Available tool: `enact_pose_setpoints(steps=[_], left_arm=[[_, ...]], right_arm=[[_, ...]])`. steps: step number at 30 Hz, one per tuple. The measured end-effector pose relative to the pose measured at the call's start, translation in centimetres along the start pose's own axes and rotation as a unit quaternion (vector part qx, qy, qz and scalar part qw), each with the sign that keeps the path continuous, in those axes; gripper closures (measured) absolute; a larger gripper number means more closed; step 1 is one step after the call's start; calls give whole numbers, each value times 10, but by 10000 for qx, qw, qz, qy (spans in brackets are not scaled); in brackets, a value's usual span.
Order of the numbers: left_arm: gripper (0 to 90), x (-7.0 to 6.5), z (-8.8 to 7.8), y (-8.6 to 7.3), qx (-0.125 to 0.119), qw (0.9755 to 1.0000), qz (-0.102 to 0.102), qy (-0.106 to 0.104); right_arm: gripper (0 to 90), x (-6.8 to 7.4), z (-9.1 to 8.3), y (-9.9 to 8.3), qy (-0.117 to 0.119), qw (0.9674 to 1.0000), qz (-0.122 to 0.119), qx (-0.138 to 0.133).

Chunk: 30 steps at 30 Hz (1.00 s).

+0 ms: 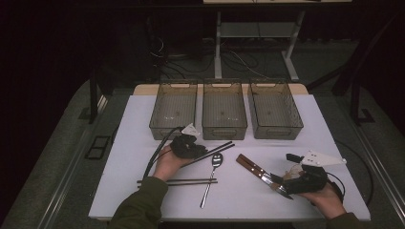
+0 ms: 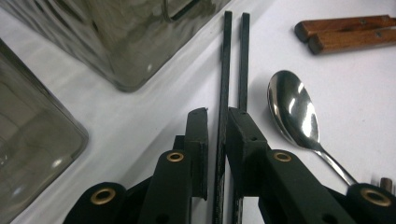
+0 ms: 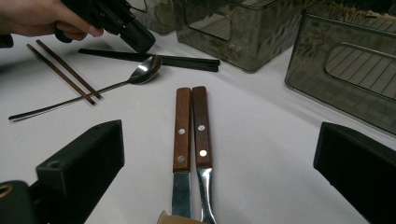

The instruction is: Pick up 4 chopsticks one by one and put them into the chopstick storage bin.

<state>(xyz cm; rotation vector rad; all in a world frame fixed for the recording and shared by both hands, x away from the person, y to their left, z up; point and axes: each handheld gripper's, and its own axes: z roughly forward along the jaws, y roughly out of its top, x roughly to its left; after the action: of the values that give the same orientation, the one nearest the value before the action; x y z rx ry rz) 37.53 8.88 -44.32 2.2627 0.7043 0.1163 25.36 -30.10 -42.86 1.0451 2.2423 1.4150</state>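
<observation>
Between closing jaws — black, square-edged chopsticks (image 2: 223, 60)

Three bins (image 1: 224, 112) stand side by side across the far part of the table (image 1: 315, 124). Near of them, left of centre, lies one chopstick pair (image 1: 215, 151), with the spoon (image 1: 212, 174) just right of it. A second chopstick pair (image 1: 179, 181) lies nearer, to the left. Two wooden-handled utensils (image 1: 253, 168) lie together at right.

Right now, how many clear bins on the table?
3, in a row along the far edge of the white mat: left bin, middle bin, right bin. All look empty; none seems hidden.
</observation>
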Motion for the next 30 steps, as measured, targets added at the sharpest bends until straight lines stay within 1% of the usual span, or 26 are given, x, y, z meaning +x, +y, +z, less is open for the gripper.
enact_pose_setpoints(steps=[2,4,6,11,14,17,19,20,21,22,25,26,30], left_arm=[[783,0,0,-1,43,10000,64,-20],[786,0,1,-1,53,10000,41,-30],[792,0,1,-2,110,9999,87,-33],[805,0,2,-4,77,10000,43,-46],[808,1,2,-5,62,9999,127,-40],[823,1,2,-5,42,9999,156,-45],[831,0,2,-5,56,9997,245,-29],[835,-1,2,-6,59,9997,216,-20],[842,-1,2,-6,62,9997,234,-17],[842,0,1,-5,91,9993,373,-19],[846,0,1,-5,95,9992,398,-27],[848,-1,1,-6,95,9993,368,-30],[855,-1,1,-5,99,9987,497,-11]], right_arm=[[18,0,0,0,-2,10000,2,-2],[18,0,0,0,-10,10000,3,-4],[18,0,0,0,-10,10000,2,-5],[18,0,0,0,-18,10000,-1,-12],[18,0,0,0,-18,10000,1,-13],[18,0,0,0,-15,10000,1,-9],[18,0,0,0,-16,10000,0,-12],[18,0,0,0,-15,10000,0,-11],[18,0,0,0,-18,10000,5,-11],[18,0,0,0,-18,10000,5,-11],[18,0,0,0,-18,10000,5,-13],[18,0,0,0,-18,10000,5,-12],[18,0,0,0,-19,10000,13,-12]])
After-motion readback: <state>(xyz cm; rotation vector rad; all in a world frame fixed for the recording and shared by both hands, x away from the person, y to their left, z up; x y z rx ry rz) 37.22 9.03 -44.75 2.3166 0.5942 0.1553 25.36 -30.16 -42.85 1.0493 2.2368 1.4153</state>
